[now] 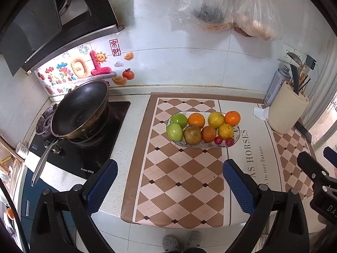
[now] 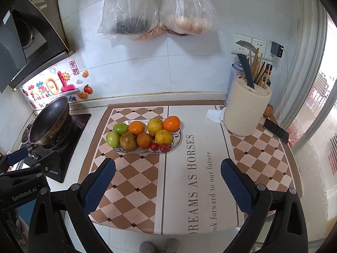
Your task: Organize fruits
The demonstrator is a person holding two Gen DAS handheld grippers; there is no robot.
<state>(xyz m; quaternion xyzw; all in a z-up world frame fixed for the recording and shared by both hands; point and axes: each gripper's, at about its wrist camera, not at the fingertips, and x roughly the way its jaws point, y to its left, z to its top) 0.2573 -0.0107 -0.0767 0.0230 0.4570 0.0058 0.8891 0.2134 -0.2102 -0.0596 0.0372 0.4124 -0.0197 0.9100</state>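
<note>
The plate [image 1: 237, 136] sits on the checkered mat [image 1: 179, 179] on the surface, and it holds two green apples [image 1: 174, 131], some oranges [image 1: 196, 120], a brownish fruit [image 1: 192, 135] and two little red fruits [image 1: 218, 140] at its near edge. Left of the plate a black pan [image 1: 80, 109] rests on the stove, and right of the plate stands a cream knife holder [image 2: 245, 111]. The left gripper [image 1: 169, 177] and the right gripper [image 2: 168, 177] both hang in the air in front of the plate, well apart from it, with their blue fingers [image 2: 236, 187] spread wide and holding nothing.

You face a white tiled wall [image 2: 189, 67], range hood [image 1: 52, 16] upper left; checkered mat [image 2: 137, 179] covers the countertop [image 1: 134, 97]; daylight enters the window [image 2: 320, 109] at right.
</note>
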